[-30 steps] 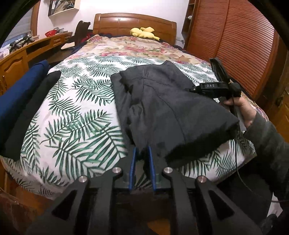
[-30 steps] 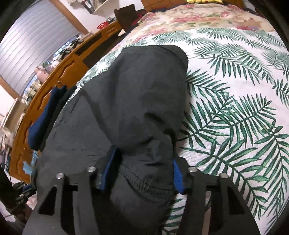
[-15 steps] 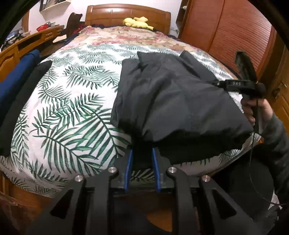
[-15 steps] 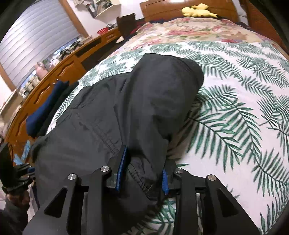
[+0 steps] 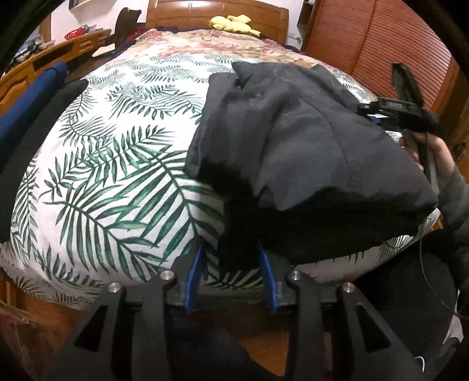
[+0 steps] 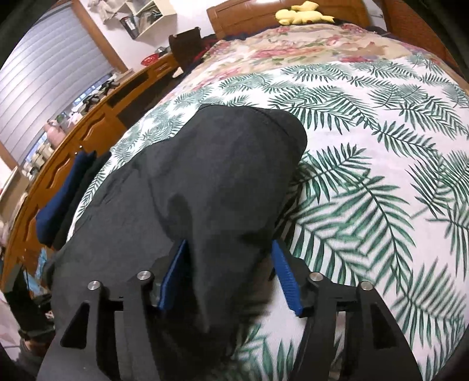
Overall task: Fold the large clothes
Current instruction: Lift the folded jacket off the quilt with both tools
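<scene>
A large dark grey garment (image 5: 307, 146) lies folded in a thick bundle on the palm-leaf bedspread (image 5: 117, 175), near the bed's front edge. My left gripper (image 5: 230, 250) is low at that edge, jaws opening; the garment's near corner lies loosely between the blue pads (image 5: 193, 275) without being pressed. In the right wrist view the same garment (image 6: 228, 175) runs away from me, and a fold of it hangs between the jaws of my right gripper (image 6: 229, 246), which are also opening and stand clear of the cloth. A hand holds the right gripper (image 5: 392, 108) at the garment's right side.
Folded blue and black clothes (image 5: 26, 117) lie along the bed's left edge, next to a wooden desk (image 6: 88, 137). A yellow plush toy (image 5: 231, 22) sits by the headboard. Slatted wooden wardrobe doors (image 5: 366, 44) stand to the right.
Both grippers were shut on the garment's edge and have let go, jaws now wider. The left gripper sank toward the bed's front edge, and the garment has settled onto the bedspread.
</scene>
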Demonstrator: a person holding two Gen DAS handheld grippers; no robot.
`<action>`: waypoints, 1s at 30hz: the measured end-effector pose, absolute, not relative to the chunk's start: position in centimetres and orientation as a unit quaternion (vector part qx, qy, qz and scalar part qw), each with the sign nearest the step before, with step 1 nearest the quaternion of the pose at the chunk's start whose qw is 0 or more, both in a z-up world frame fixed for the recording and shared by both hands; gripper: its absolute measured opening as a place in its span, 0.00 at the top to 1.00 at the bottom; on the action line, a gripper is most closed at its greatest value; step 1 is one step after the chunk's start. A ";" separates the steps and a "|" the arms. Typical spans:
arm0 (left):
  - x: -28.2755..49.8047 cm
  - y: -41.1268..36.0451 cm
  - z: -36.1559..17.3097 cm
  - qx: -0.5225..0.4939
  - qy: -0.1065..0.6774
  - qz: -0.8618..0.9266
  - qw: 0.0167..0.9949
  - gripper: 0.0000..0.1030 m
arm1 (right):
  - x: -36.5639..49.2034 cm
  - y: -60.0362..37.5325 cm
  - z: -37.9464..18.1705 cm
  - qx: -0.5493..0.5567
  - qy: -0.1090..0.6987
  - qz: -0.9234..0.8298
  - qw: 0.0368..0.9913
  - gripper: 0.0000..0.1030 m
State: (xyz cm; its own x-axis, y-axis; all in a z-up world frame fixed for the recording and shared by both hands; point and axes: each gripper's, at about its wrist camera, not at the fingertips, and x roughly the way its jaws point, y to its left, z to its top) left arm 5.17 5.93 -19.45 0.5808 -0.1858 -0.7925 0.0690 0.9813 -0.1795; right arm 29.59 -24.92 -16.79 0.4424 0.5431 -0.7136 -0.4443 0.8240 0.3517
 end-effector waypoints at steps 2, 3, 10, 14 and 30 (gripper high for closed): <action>5.2 5.7 -19.2 -0.069 0.448 -0.077 0.888 0.66 | 30.7 -24.7 -16.9 0.062 0.443 0.294 0.845 0.36; 5.3 5.6 -19.1 -0.068 0.448 -0.077 0.888 0.66 | 31.0 -24.6 -17.1 0.063 0.444 0.297 0.843 0.35; 5.9 5.0 -19.2 -0.061 0.440 -0.082 0.892 0.67 | 34.1 -22.5 -18.0 0.063 0.463 0.296 0.833 0.22; 5.7 4.9 -18.9 -0.058 0.425 -0.091 0.899 0.83 | 34.0 -22.0 -18.0 0.058 0.458 0.290 0.838 0.30; 5.6 9.5 -13.3 -0.089 0.331 -0.107 0.934 0.96 | 30.4 -16.6 -9.5 -0.017 0.322 0.291 0.901 0.78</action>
